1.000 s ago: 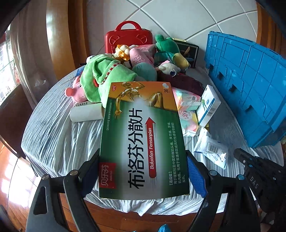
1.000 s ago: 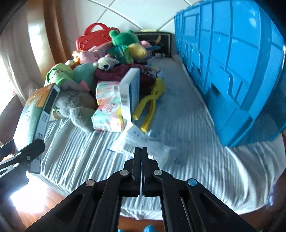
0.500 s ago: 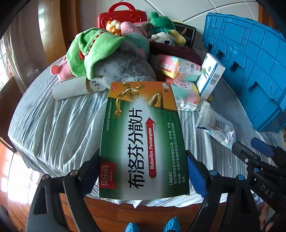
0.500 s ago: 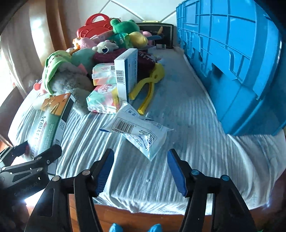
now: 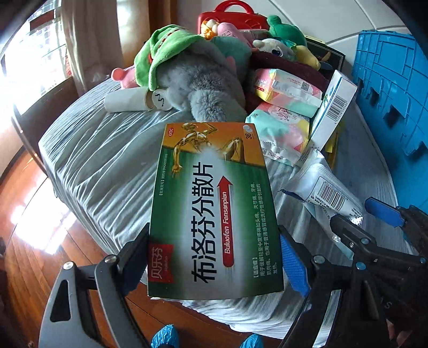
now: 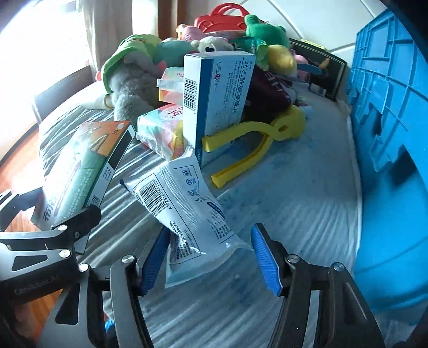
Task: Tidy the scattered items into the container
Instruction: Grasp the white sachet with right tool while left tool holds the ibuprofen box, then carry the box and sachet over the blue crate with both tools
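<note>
My left gripper is shut on a green and orange medicine box, held flat above the front edge of the grey striped bedcover. A white pouch with a barcode lies crumpled on the cover, its near end between the blue pads of my right gripper. That gripper is open: the right pad stands clear of the pouch and the left pad is right beside its edge. The blue crate stands along the right side.
A white and blue box stands upright behind the pouch, with yellow tongs and pastel tissue packs beside it. Plush toys, a white roll and a red case lie further back. Wooden floor is below the cover's edge.
My right gripper went from shut to open and came down until its fingers straddled the white pouch. My left gripper sank closer to the cover and rolled, still gripping the green box.
</note>
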`<move>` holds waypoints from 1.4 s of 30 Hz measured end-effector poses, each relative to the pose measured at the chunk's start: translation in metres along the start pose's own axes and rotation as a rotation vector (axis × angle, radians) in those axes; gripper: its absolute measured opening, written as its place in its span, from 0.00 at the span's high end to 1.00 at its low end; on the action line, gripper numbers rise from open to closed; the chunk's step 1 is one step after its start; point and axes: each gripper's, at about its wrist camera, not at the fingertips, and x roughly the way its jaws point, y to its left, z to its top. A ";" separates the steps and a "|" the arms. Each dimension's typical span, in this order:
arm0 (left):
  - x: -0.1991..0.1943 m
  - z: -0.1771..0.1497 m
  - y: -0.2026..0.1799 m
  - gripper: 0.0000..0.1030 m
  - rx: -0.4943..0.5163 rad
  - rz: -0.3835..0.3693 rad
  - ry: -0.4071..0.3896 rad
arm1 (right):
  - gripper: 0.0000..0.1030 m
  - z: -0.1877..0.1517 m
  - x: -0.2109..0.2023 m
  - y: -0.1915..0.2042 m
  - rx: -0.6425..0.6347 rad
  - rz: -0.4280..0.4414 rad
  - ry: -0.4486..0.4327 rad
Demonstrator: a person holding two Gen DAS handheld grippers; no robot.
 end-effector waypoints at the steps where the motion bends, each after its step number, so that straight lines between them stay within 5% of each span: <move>1: 0.001 -0.003 -0.002 0.16 -0.016 0.016 0.001 | 0.38 -0.001 0.002 -0.004 -0.010 0.020 -0.006; 8: 0.000 -0.014 -0.003 0.16 -0.070 0.078 -0.028 | 0.34 -0.004 0.013 -0.008 -0.043 0.105 -0.028; 13: -0.010 -0.014 -0.007 0.16 -0.059 0.083 -0.057 | 0.57 -0.006 0.002 0.000 -0.056 0.074 -0.057; 28: -0.137 0.047 0.035 0.16 0.006 0.058 -0.235 | 0.58 0.043 -0.128 0.046 -0.005 0.019 -0.243; 35: -0.207 0.100 0.031 0.16 0.025 -0.069 -0.312 | 0.58 0.094 -0.218 0.054 0.011 -0.063 -0.369; 42: -0.274 0.162 -0.052 0.16 0.178 -0.271 -0.360 | 0.58 0.121 -0.313 -0.005 0.084 -0.268 -0.448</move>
